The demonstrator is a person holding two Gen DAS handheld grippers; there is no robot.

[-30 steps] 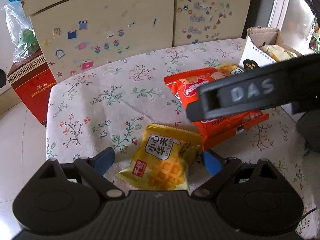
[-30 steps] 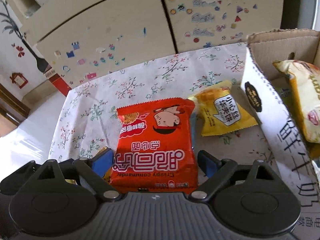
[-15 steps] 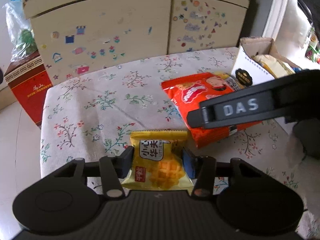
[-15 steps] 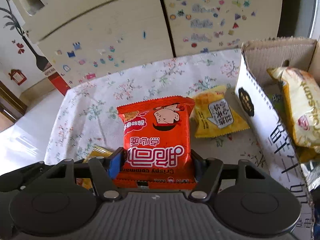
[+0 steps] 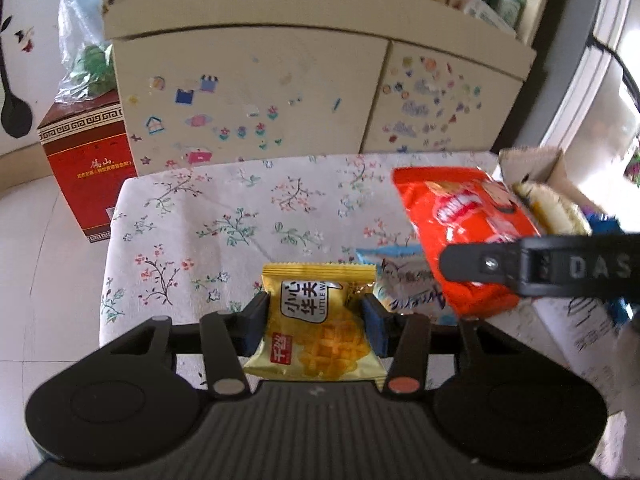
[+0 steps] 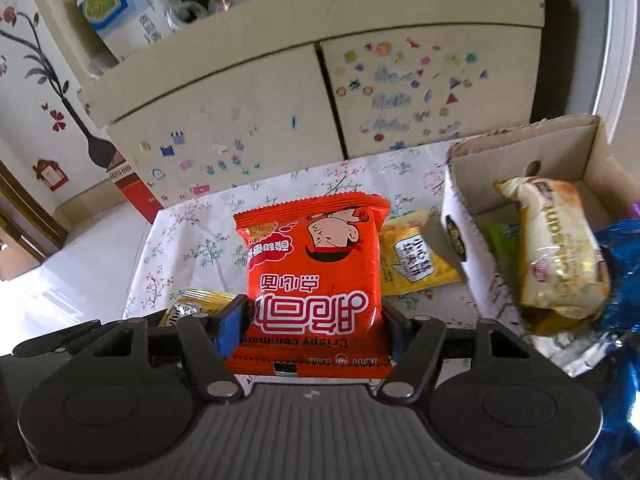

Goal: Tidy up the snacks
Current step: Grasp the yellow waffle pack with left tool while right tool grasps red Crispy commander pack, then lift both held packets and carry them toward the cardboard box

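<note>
My left gripper (image 5: 316, 322) is shut on a small yellow waffle packet (image 5: 316, 328), lifted just off the floral tablecloth (image 5: 224, 216). My right gripper (image 6: 310, 328) is shut on a red crispy-noodle bag (image 6: 316, 276), also raised; the same red bag (image 5: 464, 224) and the right gripper's arm cross the right of the left wrist view. Another yellow waffle packet (image 6: 416, 260) lies on the table beside the cardboard box (image 6: 520, 148), which holds a pale croissant bag (image 6: 560, 248). A blue-and-white packet (image 5: 400, 276) lies under the red bag.
A cream cabinet with stickers (image 5: 256, 100) stands behind the table. To the left on the floor sits a red carton (image 5: 88, 164) with a plastic bag on top. Shiny blue wrapping (image 6: 616, 288) sits at the box's near right. The table's left half shows bare cloth.
Both grippers closed on their packets, the left on the yellow waffle packet and the right on the red bag, then rose with them. A blue-and-white packet came into sight under the red bag.
</note>
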